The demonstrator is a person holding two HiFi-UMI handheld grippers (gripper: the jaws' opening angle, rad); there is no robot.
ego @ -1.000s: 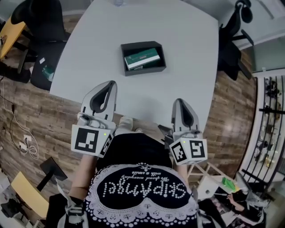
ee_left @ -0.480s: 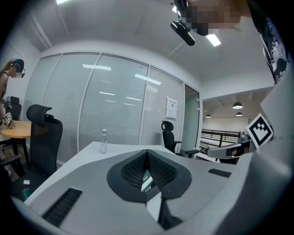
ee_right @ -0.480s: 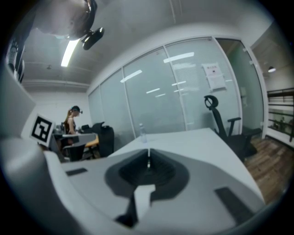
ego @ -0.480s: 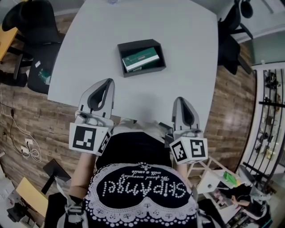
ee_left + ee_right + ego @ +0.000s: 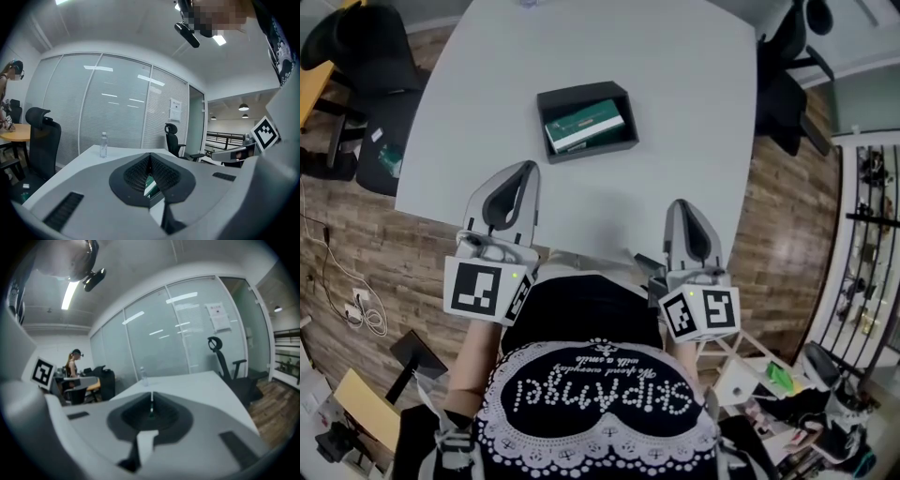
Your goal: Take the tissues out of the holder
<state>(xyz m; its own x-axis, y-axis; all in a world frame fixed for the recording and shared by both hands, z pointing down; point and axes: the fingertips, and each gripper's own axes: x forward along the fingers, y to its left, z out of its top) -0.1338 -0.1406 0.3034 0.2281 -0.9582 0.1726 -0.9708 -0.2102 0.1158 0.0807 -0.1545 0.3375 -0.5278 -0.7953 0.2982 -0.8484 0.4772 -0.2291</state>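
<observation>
Currently the task is at its starting stage, judged from how things lie: the green-and-white rectangular tissue pack [image 5: 584,125] lies flat inside the black open-topped rectangular holder [image 5: 578,90], which stands on the pale grey table [image 5: 675,94] toward its far half. No part of the pack is lifted or clear of the holder walls. The left claw [image 5: 528,167] hovers over the near edge of the table, well apart from the holder and pointing roughly toward it. In the left gripper view the left claw [image 5: 150,155] has its jaws pressed together with nothing gripped; the sliver of green visible low in the opening behind the tips is the pack lying farther ahead, not a held item. The right claw [image 5: 680,203] hangs at the near edge on the other side, also well apart from the holder. In the right gripper view the right claw [image 5: 151,398] shows its jaws closed to a thin slit, empty. A clear plastic bottle [image 5: 103,144] stands at the far end of the table and plays no part. Remaining steps, as a judgement: bring a claw over the holder, spread its jaws, close on the pack, and lift it out, steadying the holder with the other claw if it shifts.
</observation>
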